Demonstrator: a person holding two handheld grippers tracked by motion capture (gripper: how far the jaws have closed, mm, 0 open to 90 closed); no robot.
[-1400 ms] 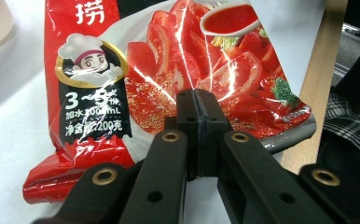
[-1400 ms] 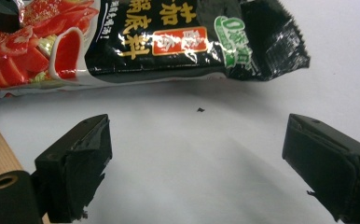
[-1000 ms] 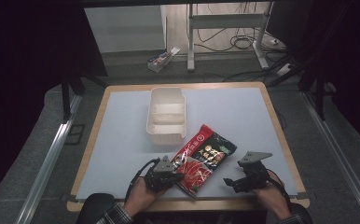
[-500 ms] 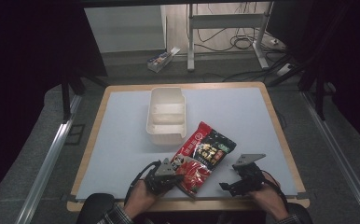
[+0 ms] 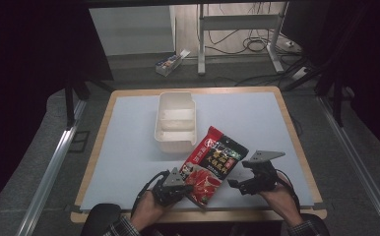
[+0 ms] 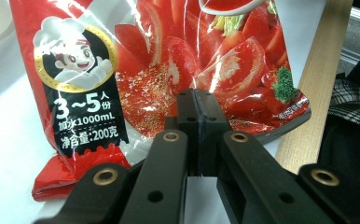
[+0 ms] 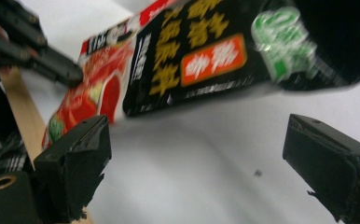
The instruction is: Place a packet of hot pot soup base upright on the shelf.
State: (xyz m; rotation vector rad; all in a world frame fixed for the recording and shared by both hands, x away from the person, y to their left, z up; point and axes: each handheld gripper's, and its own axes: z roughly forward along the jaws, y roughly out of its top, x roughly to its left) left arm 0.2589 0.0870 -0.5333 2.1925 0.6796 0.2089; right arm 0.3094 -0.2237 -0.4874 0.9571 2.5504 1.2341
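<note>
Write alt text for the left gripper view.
The left gripper, its black jaws shut, pinches the lower edge of a red soup-base packet printed with tomato slices and a cartoon chef. The packet lies on a white table mat, with the wooden table edge at right.

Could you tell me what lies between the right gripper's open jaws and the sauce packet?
Bare white mat in the right gripper view; the right gripper has not reached the packet.

We note a wood-edged table (image 5: pixel 107 114) with a pale blue-white top, standing on grey floor (image 5: pixel 45 142). Metal rails (image 5: pixel 50 167) run along left and right. Far side: white desk legs (image 5: pixel 200 37), tangled cables (image 5: pixel 257 44), a small box (image 5: pixel 171 62) on the floor. Dark curtains (image 5: pixel 25 44) flank both sides.
</note>
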